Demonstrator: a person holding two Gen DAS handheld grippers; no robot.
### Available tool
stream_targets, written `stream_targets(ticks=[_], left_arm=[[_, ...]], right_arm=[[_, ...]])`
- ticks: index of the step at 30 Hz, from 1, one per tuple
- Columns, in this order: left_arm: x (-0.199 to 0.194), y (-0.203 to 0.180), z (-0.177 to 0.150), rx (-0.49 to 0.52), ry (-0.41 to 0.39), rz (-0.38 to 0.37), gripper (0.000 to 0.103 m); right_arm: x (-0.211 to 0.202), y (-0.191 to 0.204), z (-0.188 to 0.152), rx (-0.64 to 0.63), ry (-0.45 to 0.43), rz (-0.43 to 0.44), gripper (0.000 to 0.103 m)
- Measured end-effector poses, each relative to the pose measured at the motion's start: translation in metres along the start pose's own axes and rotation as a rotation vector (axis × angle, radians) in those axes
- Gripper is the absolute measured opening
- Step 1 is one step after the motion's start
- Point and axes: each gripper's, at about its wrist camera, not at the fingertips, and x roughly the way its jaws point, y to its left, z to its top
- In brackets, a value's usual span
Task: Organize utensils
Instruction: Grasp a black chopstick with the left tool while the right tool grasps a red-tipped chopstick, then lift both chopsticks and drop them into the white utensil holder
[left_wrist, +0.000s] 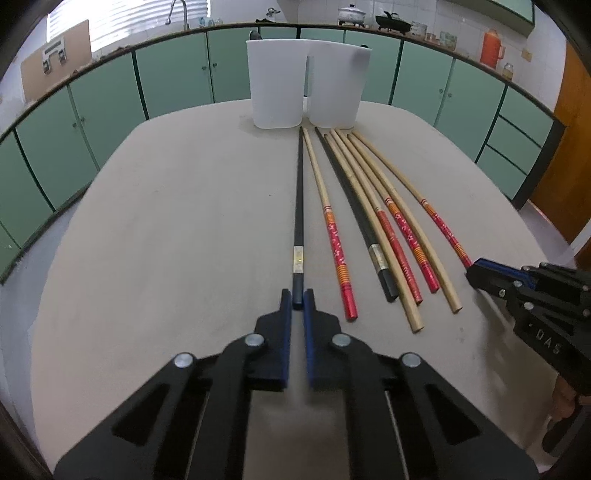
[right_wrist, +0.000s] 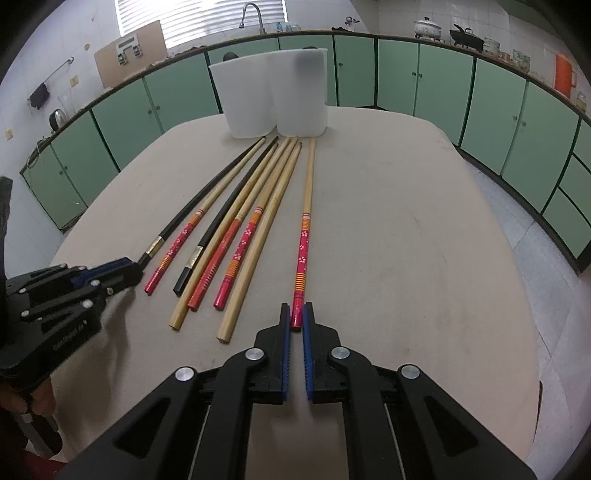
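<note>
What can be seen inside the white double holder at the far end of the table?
Nothing can be confirmed. The white holder shows only its outer walls; a faint dark smudge shows through one wall in the right wrist view, unidentifiable.

Taking the white two-part holder (left_wrist: 306, 83) at the table's (left_wrist: 166, 221) far edge as landmark: straight in front of it the row of chopsticks (left_wrist: 373, 214) fans toward the near side and fills the middle lane, their tips almost touching its base. Left of the holder the tabletop lies bare, a wide way in. Right of it the cloth (right_wrist: 424, 240) is likewise open. Beyond the holder stand green cabinets (left_wrist: 173, 77), closing that side.
</note>
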Motion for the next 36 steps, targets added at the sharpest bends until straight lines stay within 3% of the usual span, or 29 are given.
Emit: stream_targets(ticks=[20, 27, 32, 36], left_arm=[[-0.015, 0.002, 0.002, -0.017, -0.086, 0.006, 0.005], [-0.061, 0.0, 0.016, 0.03, -0.232, 0.056, 0.005], [-0.093, 0.004, 0.037, 0.03, -0.323, 0.049, 0.005], [-0.119, 0.005, 0.059, 0.031, -0.402, 0.02, 0.005]], right_arm=[[-0.023, -0.002, 0.013, 0.029, -0.134, 0.031, 0.006], [-0.059, 0.001, 0.025, -0.026, -0.26, 0.006, 0.006], [-0.087, 0.002, 0.044, -0.062, -0.334, 0.002, 0.006], [-0.108, -0.003, 0.065, -0.051, -0.38, 0.045, 0.006]])
